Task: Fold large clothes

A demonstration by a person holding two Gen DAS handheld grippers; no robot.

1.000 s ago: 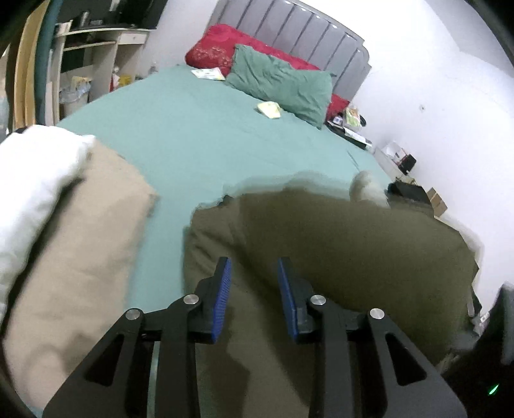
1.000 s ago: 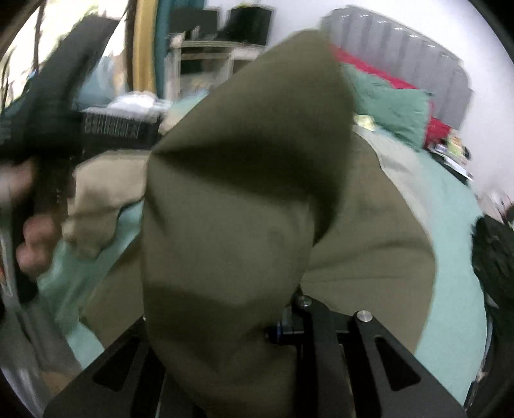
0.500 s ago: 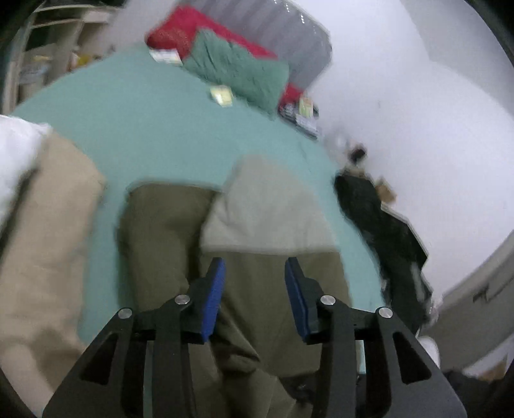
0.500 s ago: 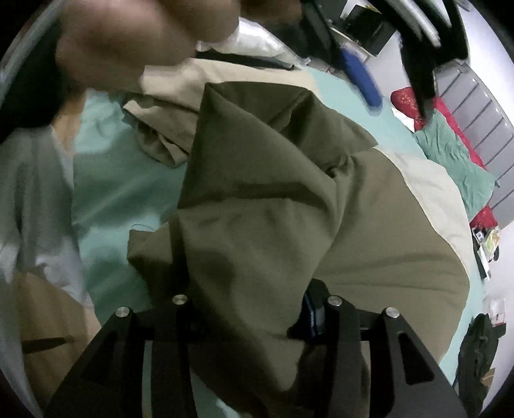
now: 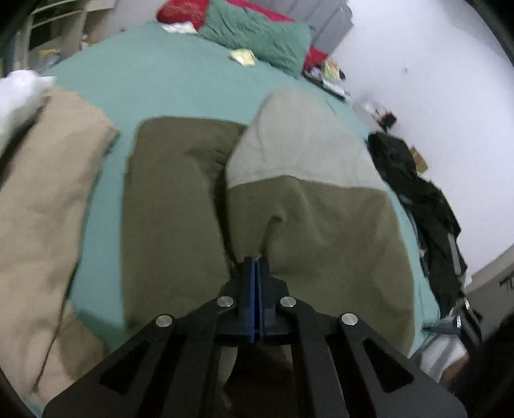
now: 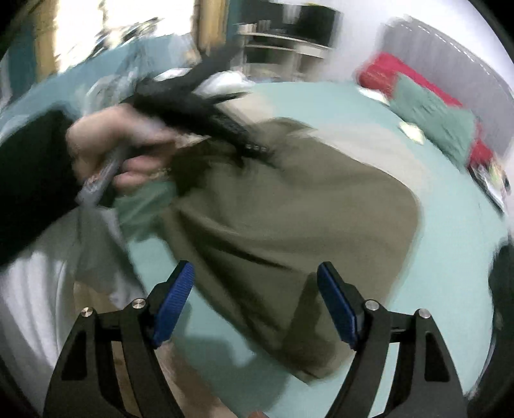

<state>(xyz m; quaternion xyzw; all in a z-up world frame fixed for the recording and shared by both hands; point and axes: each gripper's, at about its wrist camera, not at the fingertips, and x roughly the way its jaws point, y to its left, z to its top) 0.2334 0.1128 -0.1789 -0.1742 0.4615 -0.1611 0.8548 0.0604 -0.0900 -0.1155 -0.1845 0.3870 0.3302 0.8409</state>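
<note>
An olive-green garment (image 5: 180,205) with a pale grey panel (image 5: 298,148) lies spread on the teal bed (image 5: 160,80). My left gripper (image 5: 256,263) is shut, and a fold of the olive cloth runs into its blue pads. In the right wrist view a hand (image 6: 106,151) holds that left gripper (image 6: 257,148) down on the far edge of the olive garment (image 6: 289,209). My right gripper (image 6: 255,283) hovers over the garment's near edge. Its jaws are opening wide, with no cloth pressed between the pads.
A tan garment (image 5: 45,205) and white bedding (image 5: 19,90) lie to the left. Green pillow (image 5: 257,41) and red pillow (image 5: 183,13) sit by the grey headboard. Dark clothes (image 5: 424,205) are heaped off the bed's right side, by the white wall.
The left jaws closed on a fold of the olive garment. The right gripper let go of the cloth it was lifting, opened and pulled back; the garment now lies flat on the bed.
</note>
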